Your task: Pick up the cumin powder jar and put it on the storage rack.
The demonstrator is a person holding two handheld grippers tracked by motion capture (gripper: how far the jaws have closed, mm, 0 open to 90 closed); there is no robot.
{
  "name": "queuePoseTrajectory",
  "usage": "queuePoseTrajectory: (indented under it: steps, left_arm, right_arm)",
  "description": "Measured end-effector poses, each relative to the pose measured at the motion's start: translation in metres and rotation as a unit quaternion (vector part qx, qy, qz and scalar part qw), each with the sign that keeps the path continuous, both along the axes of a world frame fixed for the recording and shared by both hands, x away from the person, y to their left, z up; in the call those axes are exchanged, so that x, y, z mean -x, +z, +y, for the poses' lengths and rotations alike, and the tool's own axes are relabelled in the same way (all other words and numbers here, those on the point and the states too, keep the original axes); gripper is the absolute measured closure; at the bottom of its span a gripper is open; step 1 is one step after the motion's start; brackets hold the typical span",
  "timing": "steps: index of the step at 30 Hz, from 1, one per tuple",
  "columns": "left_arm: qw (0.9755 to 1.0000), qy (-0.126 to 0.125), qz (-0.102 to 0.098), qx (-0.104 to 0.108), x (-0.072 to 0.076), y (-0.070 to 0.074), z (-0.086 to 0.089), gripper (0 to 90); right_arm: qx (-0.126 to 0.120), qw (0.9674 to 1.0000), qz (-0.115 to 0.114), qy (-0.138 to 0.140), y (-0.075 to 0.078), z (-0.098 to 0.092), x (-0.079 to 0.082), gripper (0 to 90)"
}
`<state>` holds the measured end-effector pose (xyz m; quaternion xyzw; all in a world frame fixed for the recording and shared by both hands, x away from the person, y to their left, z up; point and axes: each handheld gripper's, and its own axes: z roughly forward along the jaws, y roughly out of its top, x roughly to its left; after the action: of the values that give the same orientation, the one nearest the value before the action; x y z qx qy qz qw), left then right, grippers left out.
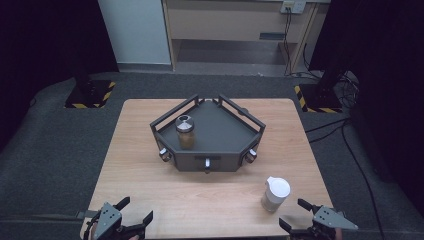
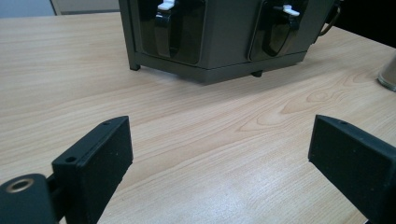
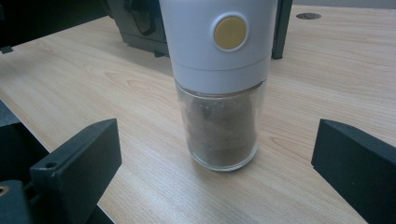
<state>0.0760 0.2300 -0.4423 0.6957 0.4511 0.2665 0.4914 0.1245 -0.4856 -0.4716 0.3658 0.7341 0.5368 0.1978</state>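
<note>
Clear glass below, white plastic above: the tall spice grinder with the white cap and round yellow button [image 3: 218, 84] stands upright on the pale wooden table [image 1: 150, 175], near its front right corner. Dark ground spice fills most of the glass body.

Handling, as a judgement: rigid, moderate weight, bottom-heavy from the glass and its contents. Glass is smooth and likely slippery under hard pads, and breakable if dropped or tipped. The cap is wider than the body and may turn or pull free, so a hold on the cap alone looks risky. Best grip is probably across the glass just under the cap's lower rim, or on the cap's lower collar, jaws level, squeeze firm but not hard.

Right gripper [image 1: 297, 214]: jaws spread wide, nothing between them. In the right gripper view the grinder sits straight ahead, centred between the two black jaws but beyond their tips, not touching either. From the high view it stands just ahead and a little left of the gripper.

Left gripper [image 1: 135, 210]: jaws also wide apart, empty, at the front left edge, well apart from the grinder.

Further back, centre: dark grey angular metal rack [image 1: 227, 150] holding a second jar with a silver lid [image 1: 185, 131].
</note>
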Motion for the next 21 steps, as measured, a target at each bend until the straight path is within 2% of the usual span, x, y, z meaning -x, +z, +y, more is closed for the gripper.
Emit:
queuePoseTrajectory:
  steps: [21]
  left_arm:
    - [1.0, -0.003, 0.001, -0.004, -0.0007, -0.0015, 0.0009, 5.1]
  right_arm:
    - [-0.002, 1.0, 0.004, -0.002, -0.0006, -0.0008, -0.0008, 1.8]
